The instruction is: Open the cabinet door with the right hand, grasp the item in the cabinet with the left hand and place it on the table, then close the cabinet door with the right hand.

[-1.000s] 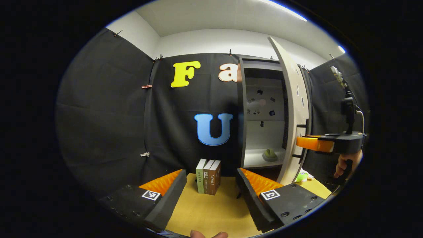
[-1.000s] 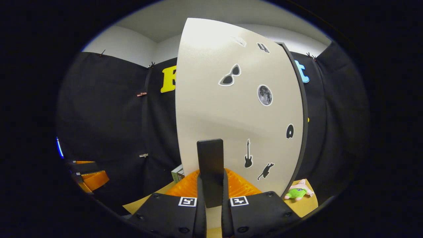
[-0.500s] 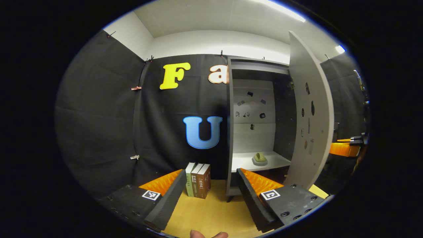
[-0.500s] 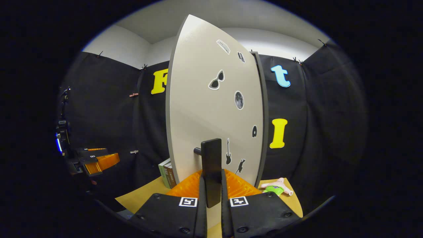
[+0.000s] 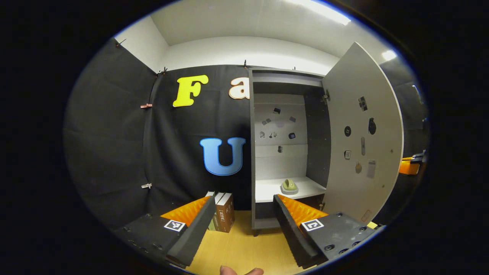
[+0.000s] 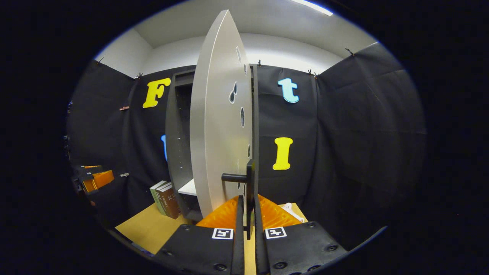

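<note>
Cabinet [image 5: 280,126] stands on the wooden surface [image 5: 237,248] with its door [image 5: 363,141] swung wide. Right hand-held gripper [image 6: 246,208] is clamped on the door's dark handle [image 6: 249,191]. Left hand-held gripper [image 5: 244,214] hangs spread apart in front of the cabinet. Green item [image 5: 289,186] sits on the cabinet's shelf [image 5: 267,189]. Books [image 5: 223,215] stand left of the cabinet.

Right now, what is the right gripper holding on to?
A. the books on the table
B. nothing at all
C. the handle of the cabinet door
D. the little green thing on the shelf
C: in the right gripper view, the right gripper has both fingers pressed on the dark handle of the open cabinet door.
</note>
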Motion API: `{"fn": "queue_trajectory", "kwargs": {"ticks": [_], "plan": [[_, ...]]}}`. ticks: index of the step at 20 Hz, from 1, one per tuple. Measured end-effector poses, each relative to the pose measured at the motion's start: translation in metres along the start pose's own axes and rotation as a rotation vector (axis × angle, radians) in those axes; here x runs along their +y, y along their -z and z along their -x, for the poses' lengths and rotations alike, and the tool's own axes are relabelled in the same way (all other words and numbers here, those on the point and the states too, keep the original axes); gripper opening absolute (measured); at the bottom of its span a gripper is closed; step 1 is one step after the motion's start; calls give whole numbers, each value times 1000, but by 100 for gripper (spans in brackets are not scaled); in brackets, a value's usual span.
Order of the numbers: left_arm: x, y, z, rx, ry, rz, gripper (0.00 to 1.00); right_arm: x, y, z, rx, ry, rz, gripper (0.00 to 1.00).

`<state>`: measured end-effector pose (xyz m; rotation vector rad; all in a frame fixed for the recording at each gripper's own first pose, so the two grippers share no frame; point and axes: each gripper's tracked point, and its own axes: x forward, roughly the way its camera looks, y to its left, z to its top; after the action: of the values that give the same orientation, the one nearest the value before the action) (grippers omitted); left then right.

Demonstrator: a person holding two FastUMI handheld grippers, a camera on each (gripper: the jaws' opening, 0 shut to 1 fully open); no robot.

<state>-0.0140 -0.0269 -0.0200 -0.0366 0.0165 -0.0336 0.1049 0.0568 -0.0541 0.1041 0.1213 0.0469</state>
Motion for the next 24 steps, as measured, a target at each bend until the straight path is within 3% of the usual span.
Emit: {"fn": "queue_trajectory", "kwargs": {"ticks": [6,12,14,16,17,18,20,24], "plan": [[-16,2,-11,14,-1,12,94,-39,0,-2,-16,46,-28,14],[-49,-7,-32,12,38,7,95,-34,-7,3,-18,-32,-12,14],[-63,-3,-41,34,67,28,95,-31,-15,16,-37,-88,-9,18],[-72,-5,-50,50,76,47,94,-50,-29,26,-74,-87,-15,24],[-75,-9,-56,46,74,48,95,-62,-40,29,-108,-72,-26,48],[-79,-14,-63,40,74,43,95,-78,-46,29,-133,-38,-37,52],[-90,-19,-82,40,80,21,95,-106,-43,21,-149,21,-60,94],[-125,-9,-125,95,140,-9,92,-149,-13,10,-78,120,-41,98]]}}
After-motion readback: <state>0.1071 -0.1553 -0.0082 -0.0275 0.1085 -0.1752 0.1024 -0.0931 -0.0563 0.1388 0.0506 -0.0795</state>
